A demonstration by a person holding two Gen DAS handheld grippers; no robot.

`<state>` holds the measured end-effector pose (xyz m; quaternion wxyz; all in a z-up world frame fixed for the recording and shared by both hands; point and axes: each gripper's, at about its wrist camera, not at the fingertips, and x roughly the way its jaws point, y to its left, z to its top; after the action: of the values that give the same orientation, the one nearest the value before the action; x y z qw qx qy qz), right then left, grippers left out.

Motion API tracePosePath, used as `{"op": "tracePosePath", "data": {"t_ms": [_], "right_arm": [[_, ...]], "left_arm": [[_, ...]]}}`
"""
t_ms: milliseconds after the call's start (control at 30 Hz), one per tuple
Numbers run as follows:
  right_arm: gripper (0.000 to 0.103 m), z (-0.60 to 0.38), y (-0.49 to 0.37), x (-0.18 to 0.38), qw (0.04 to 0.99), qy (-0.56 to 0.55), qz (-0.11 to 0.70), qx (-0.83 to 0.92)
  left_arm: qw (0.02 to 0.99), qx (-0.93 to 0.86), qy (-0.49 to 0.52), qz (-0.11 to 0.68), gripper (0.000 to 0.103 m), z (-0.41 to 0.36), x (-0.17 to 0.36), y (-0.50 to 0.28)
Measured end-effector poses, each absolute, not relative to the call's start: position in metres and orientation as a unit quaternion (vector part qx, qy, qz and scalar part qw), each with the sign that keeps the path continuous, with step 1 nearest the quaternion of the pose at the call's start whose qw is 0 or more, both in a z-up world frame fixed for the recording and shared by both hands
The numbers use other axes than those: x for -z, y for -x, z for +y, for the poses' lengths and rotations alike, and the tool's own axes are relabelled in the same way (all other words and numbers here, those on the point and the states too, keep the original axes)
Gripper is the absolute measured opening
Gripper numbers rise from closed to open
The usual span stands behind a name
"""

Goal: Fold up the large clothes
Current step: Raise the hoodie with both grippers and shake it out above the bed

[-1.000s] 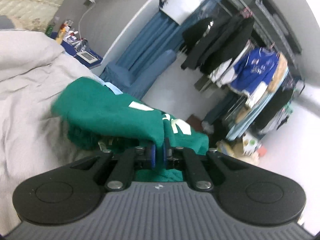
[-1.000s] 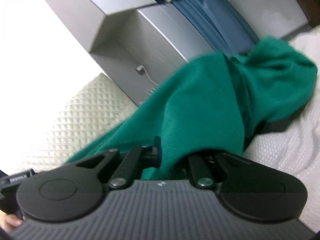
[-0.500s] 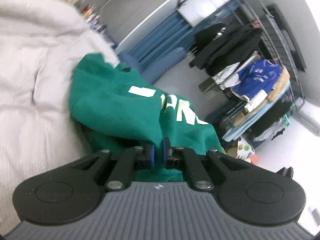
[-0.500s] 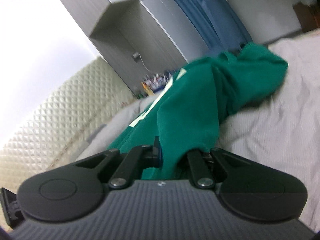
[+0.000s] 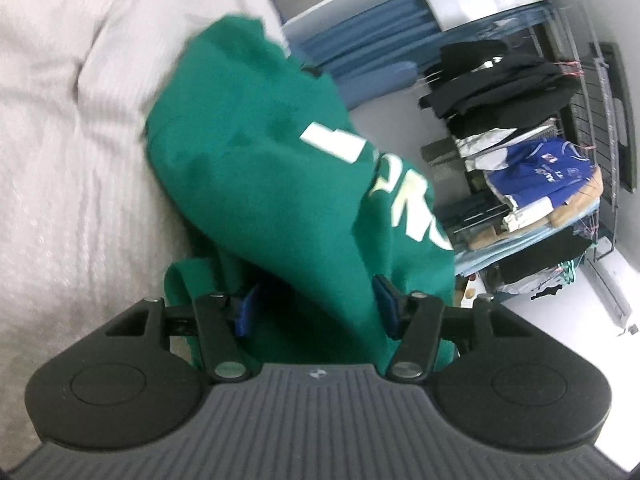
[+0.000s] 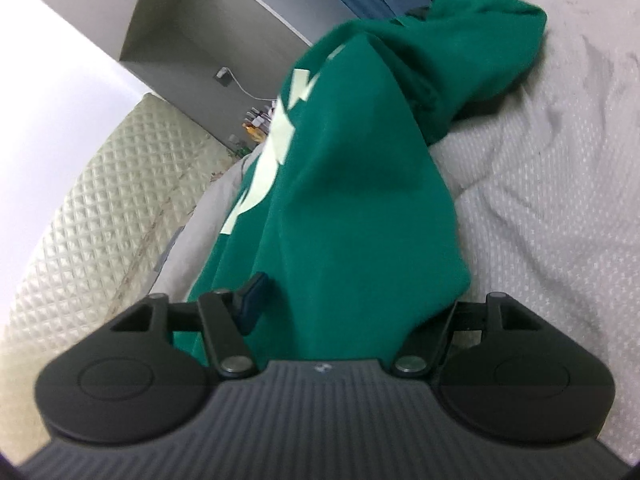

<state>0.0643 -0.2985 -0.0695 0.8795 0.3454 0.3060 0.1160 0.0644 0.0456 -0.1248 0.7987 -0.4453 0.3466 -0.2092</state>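
Plainly, both grippers had just been letting go. The left gripper (image 5: 316, 312) had its jaws spread, having just been opening, with the green sweatshirt (image 5: 260, 168) lying loosely between its blue pads (image 5: 244, 312) rather than pinched by them. Ahead of that gripper the sweatshirt sat bunched in a mound on the pale bedcover (image 5: 60, 160), its pale lettering (image 5: 404, 200) turned toward the gripper's right. Beyond the garment and further to the right stood a clothes rack (image 5: 520, 140) hung with dark and blue clothing, with blue curtains (image 5: 360, 56) beyond.

The right gripper (image 6: 344, 308) also stood with its jaws apart, just opened; only its left pad (image 6: 252, 304) showed, the other side being hidden under green cloth. The sweatshirt (image 6: 352, 200) ran from between those jaws forward and draped over the bedcover (image 6: 560, 200), its far end heaped ahead and to the right. A quilted headboard (image 6: 100, 208) lay to the gripper's left, and a grey cabinet (image 6: 224, 28) rose beyond it.
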Motion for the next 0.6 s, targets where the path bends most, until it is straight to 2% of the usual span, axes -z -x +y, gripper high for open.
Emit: {"op": "tracePosePath", "data": {"t_ms": [33, 67, 100, 133, 200, 233, 267, 300, 400, 600], "right_arm": [[0.065, -0.298, -0.065, 0.071, 0.879, -0.347, 0.307, -0.113], [0.059, -0.299, -0.066, 0.073, 0.878, -0.351, 0.306, -0.114], [0.048, -0.299, -0.068, 0.075, 0.876, -0.355, 0.305, -0.117], [0.042, -0.299, -0.069, 0.075, 0.875, -0.357, 0.306, -0.118], [0.023, -0.298, -0.071, 0.074, 0.875, -0.356, 0.302, -0.123], [0.020, -0.297, -0.071, 0.072, 0.878, -0.353, 0.297, -0.127], [0.016, -0.296, -0.071, 0.071, 0.881, -0.348, 0.291, -0.133], [0.012, -0.294, -0.071, 0.067, 0.887, -0.338, 0.281, -0.139], [0.008, -0.290, -0.062, 0.054, 0.907, -0.302, 0.249, -0.157], [0.007, -0.279, -0.039, 0.023, 0.926, -0.263, 0.191, -0.194]], "left_arm": [[0.794, 0.211, 0.449, 0.350, 0.063, 0.044, 0.129, -0.069], [0.790, 0.214, 0.453, 0.353, 0.063, 0.042, 0.133, -0.074], [0.784, 0.220, 0.459, 0.356, 0.064, 0.041, 0.138, -0.080], [0.778, 0.225, 0.466, 0.358, 0.063, 0.041, 0.141, -0.085], [0.770, 0.238, 0.475, 0.353, 0.061, 0.040, 0.145, -0.092], [0.774, 0.241, 0.472, 0.347, 0.054, 0.039, 0.145, -0.094], [0.780, 0.242, 0.466, 0.340, 0.029, 0.038, 0.144, -0.095], [0.787, 0.244, 0.458, 0.335, 0.019, 0.037, 0.141, -0.096], [0.814, 0.246, 0.437, 0.295, 0.010, 0.038, 0.124, -0.091], [0.845, 0.257, 0.432, 0.185, 0.007, 0.053, 0.077, -0.055]]}}
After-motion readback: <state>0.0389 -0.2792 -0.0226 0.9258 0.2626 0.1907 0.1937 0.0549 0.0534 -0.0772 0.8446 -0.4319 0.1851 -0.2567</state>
